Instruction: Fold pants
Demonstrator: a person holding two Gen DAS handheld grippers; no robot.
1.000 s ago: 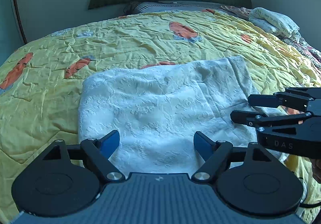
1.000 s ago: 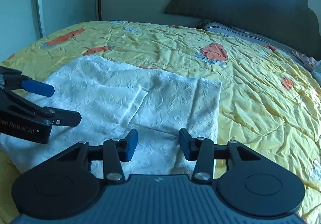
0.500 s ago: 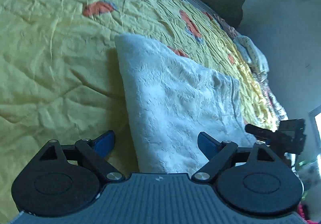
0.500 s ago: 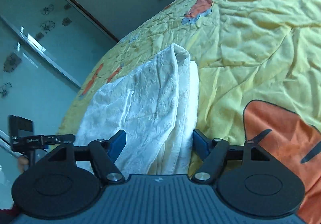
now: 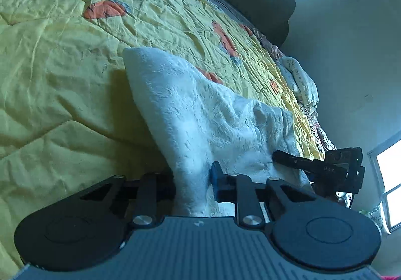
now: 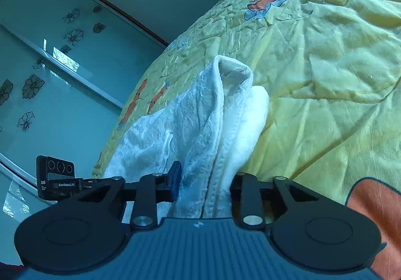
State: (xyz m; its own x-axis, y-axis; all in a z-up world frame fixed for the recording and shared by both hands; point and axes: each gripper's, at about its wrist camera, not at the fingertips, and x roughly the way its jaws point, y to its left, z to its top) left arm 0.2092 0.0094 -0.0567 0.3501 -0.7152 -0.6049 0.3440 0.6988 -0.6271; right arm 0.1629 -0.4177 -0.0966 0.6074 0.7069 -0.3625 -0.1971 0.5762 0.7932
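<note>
Pants (image 5: 200, 114) pinched in both claws.

My left gripper (image 5: 191, 186) is matte black with a ribbed grey body, round discs either side, silver screws (image 5: 141, 219) at the pivots and blue pads (image 5: 215, 178). My right gripper (image 6: 204, 183) looks the same; white lettering (image 6: 66, 184) marks the left one's side.
</note>
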